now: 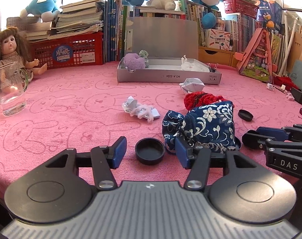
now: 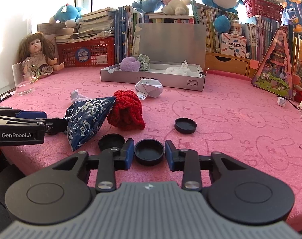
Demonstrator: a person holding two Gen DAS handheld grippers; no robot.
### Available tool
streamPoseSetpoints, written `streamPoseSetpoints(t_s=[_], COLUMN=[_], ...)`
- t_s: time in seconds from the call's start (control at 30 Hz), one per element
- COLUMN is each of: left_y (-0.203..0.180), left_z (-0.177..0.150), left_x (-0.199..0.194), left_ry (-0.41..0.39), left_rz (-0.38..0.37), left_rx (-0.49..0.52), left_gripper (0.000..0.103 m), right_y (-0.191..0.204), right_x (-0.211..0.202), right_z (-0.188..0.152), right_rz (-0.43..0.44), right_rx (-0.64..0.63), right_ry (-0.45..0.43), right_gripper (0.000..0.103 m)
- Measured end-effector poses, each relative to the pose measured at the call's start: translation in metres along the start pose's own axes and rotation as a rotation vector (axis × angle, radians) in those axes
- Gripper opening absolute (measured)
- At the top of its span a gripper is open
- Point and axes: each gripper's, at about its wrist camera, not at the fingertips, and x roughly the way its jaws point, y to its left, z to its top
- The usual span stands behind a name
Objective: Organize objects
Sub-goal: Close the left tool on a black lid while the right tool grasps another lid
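Note:
My left gripper is open, its jaws on either side of a black round cap lying on the pink cloth. A blue floral pouch lies against its right finger, with a red knitted piece behind. My right gripper is open around another black cap, its pads close to the rim but not pressing. A further cap lies ahead right, another to the left. The pouch and the red knit also show in the right wrist view.
An open grey box holds a purple plush and white items. Folded paper shapes and a crumpled paper with white yarn lie on the cloth. A glass mug and a doll stand at the left. Books and plush toys line the back.

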Motion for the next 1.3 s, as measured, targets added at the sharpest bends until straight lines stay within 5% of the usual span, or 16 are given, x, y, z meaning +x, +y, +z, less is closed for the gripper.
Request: streamPoseSetpoints(t_s=[0.67,0.77,0.83,1.3], left_y=[0.001,0.000,-0.001,0.005], left_z=[-0.009,-0.009,-0.008,0.014], left_x=[0.004,0.005,0.003,0.008], left_ry=[0.001,-0.006,-0.003,0.037], left_rz=[0.064,0.061,0.057,0.096], left_rx=[0.033,0.028,0.028,-0.027], left_gripper=[0.059,0.052,0.038,0.038], right_y=[-0.003,-0.001,0.001,-0.011], right_x=[0.001,0.001,0.001,0.005], right_z=[-0.003,-0.003,-0.002,0.019], right_rz=[-0.011,-0.005,0.013,-0.015], right_rx=[0.007,-0.001,0.000,0.046], right_ry=[0.007,0.008,0.013,-0.008], right_gripper=[0.039,0.037,0.037,0.037])
